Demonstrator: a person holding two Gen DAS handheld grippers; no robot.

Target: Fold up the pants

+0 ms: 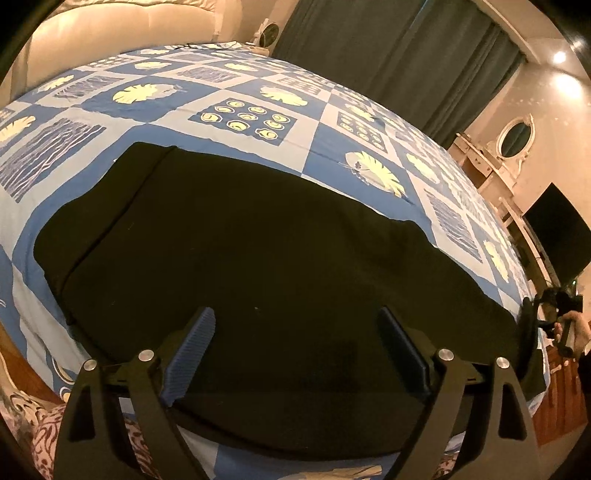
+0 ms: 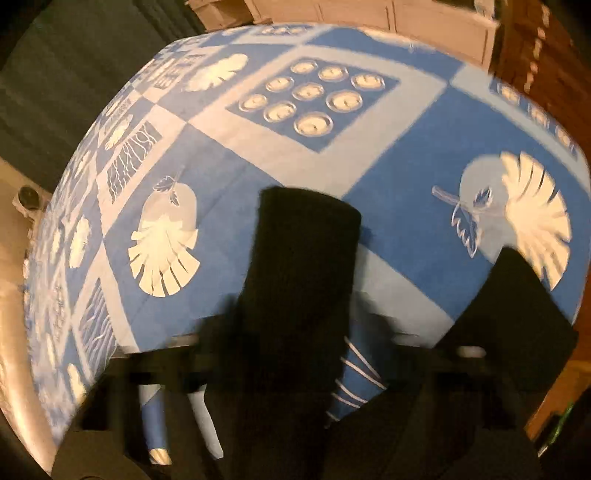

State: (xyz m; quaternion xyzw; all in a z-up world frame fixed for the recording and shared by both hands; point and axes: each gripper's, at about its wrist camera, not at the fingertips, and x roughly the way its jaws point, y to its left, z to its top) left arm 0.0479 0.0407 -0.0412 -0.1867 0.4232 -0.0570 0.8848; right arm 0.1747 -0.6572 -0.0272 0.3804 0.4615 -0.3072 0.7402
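Observation:
Black pants [image 1: 240, 240] lie flat across a blue patterned bedspread [image 1: 221, 96]. My left gripper [image 1: 299, 332] hovers over their near edge, wide open, with nothing between its blue pads [image 1: 199, 332]. At the pants' far right end a hand [image 1: 580, 328] holds my right gripper [image 1: 532, 321]. In the blurred right wrist view a black strip of the pants [image 2: 306, 240] runs between the fingers of the right gripper [image 2: 303, 314]. The dark fingers merge with the cloth, so I cannot see whether the pads press on it. Another black part of the pants [image 2: 517, 317] lies to the right on the bedspread [image 2: 388, 155].
A cream padded headboard [image 1: 110, 29] stands at the bed's far end and green curtains [image 1: 406, 48] hang behind. A white dressing table with an oval mirror [image 1: 513, 136] and a dark screen [image 1: 554, 229] line the right wall. Wooden floor [image 2: 535, 55] borders the bed.

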